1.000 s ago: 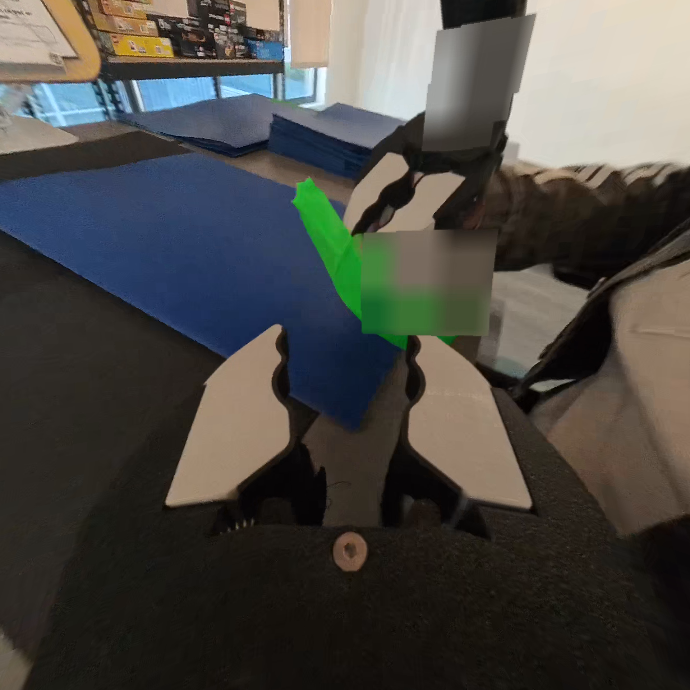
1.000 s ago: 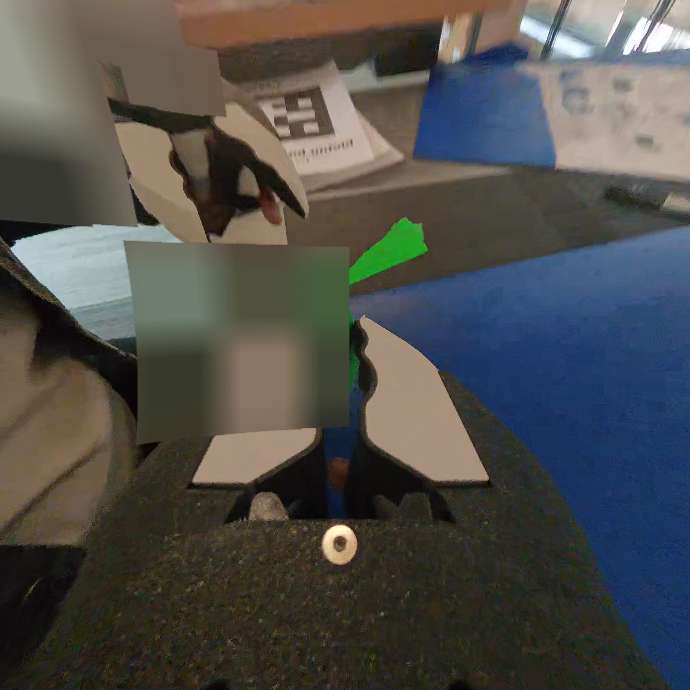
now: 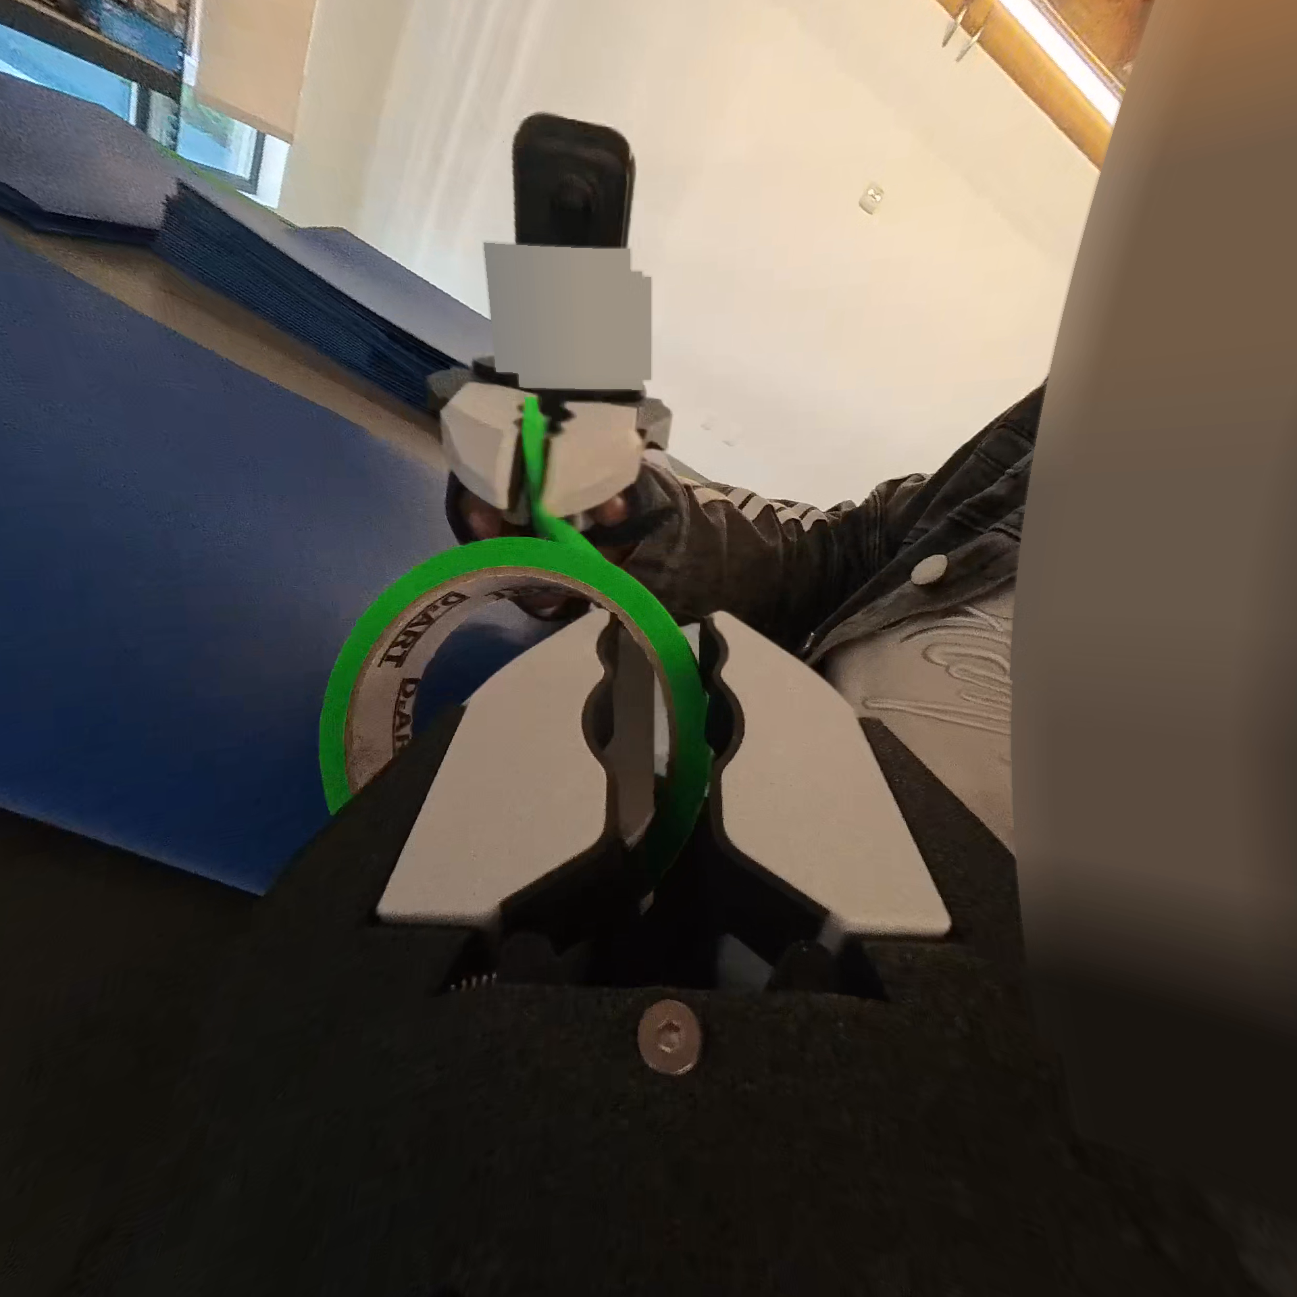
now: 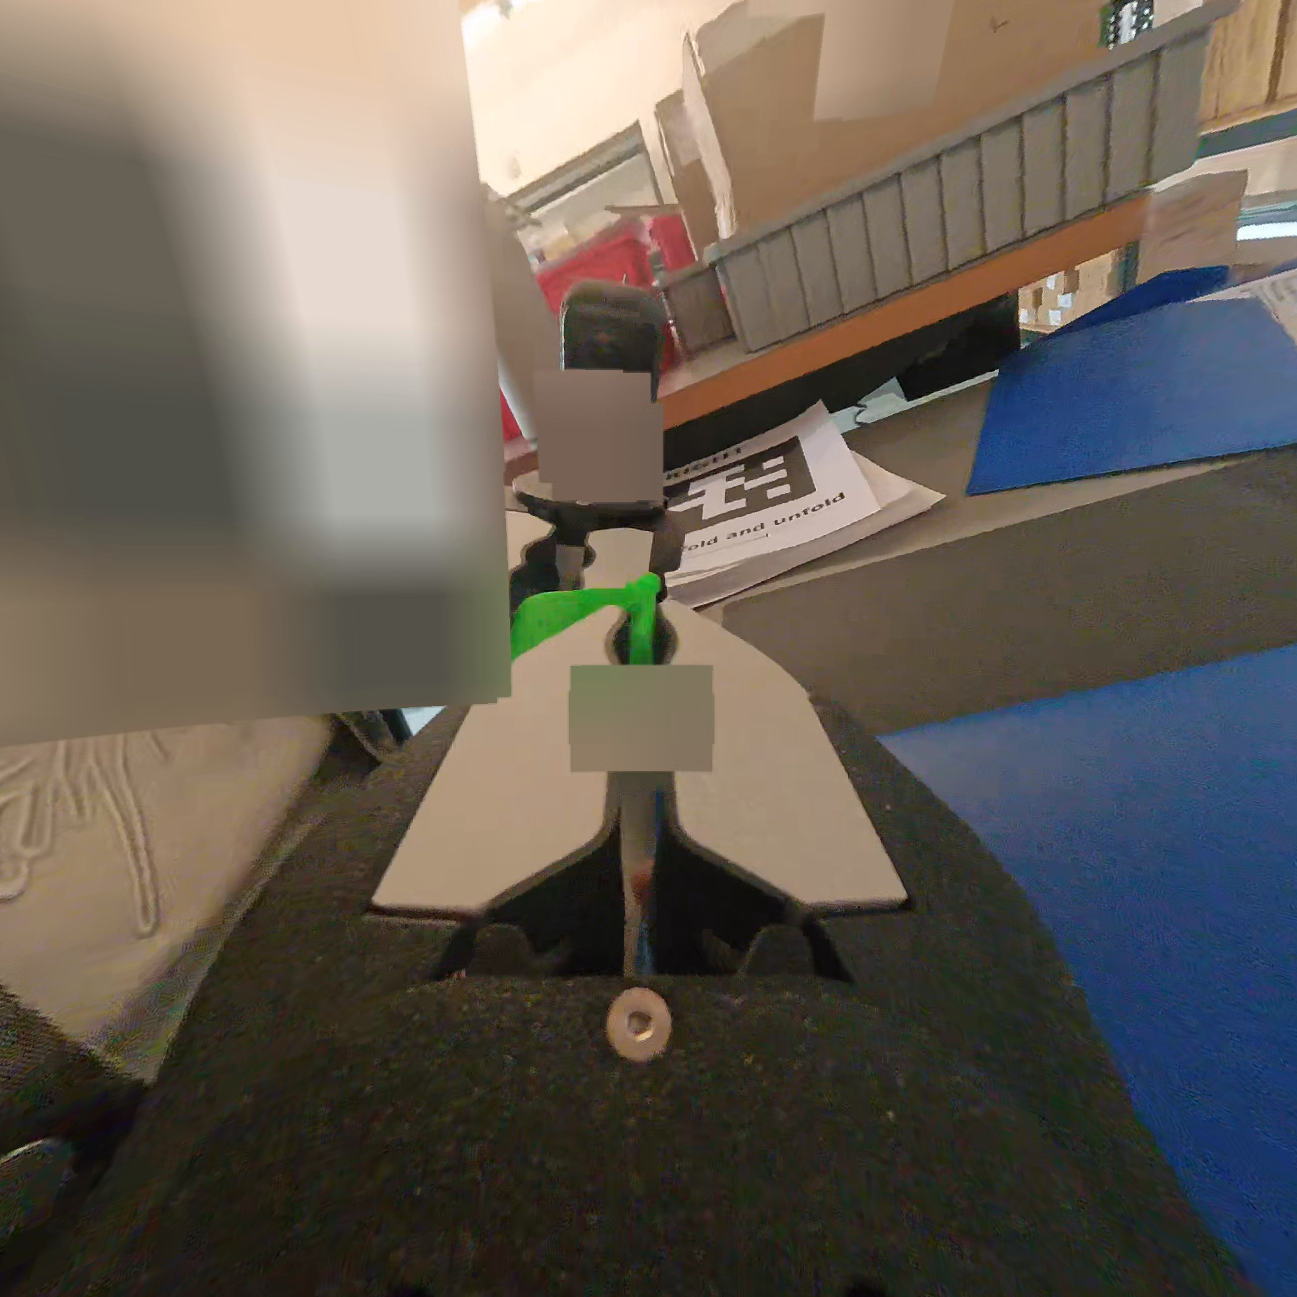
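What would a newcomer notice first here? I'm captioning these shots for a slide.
The bright green tape roll stands out, clamped at its rim in the left tongs in the foreground. A loose green strip runs up from it into the right tongs, shut on its end. Blue sheets cover the table behind.

black lettering inside green tape roll (image 3: 365, 674), printed words and square code on white sheet (image 4: 772, 498)
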{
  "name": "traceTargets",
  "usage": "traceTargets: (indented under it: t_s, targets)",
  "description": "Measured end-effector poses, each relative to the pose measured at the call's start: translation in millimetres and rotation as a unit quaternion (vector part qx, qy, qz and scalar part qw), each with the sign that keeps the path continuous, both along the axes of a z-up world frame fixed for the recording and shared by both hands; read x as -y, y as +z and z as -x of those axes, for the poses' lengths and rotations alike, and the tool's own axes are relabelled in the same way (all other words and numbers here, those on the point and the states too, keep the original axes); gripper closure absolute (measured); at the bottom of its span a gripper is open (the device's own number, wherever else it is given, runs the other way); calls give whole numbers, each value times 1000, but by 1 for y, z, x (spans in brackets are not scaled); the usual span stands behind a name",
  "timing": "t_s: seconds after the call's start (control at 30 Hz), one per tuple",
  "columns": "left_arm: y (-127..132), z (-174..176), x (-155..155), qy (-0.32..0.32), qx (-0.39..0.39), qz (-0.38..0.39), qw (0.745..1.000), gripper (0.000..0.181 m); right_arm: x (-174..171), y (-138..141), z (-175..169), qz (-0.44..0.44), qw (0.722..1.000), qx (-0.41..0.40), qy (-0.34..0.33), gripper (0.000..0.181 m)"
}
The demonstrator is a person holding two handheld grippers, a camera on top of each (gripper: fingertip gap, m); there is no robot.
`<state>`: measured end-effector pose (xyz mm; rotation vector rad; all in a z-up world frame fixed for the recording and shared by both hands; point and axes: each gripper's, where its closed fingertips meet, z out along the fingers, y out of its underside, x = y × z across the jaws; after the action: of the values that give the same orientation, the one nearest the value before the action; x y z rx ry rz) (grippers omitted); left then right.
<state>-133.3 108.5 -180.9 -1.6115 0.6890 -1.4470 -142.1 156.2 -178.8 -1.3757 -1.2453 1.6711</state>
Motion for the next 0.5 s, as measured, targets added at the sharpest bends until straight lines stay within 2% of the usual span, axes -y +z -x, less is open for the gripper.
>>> traceTargets:
  t_s: [0.03,0.17,0.3,0.43,0.5]
  targets:
    - [0,-2,3,-12,-2,2,1000,158,0,-2,0,-20,1000,7,-2,181]
    - [-1,-4,6,-22,0,8,1000,158,2,-8,0,-40,999,32,7,180]
    - [4,-5,12,-46,28,16,998,159,-31,-2,-11,-27,996,30,-75,178]
    - [9,-3,12,-40,32,1,999,159,-65,10,-50,-50,985,46,-159,176]
    - [10,1,9,-26,35,2,999,159,-73,9,-82,-64,975,93,-193,162]
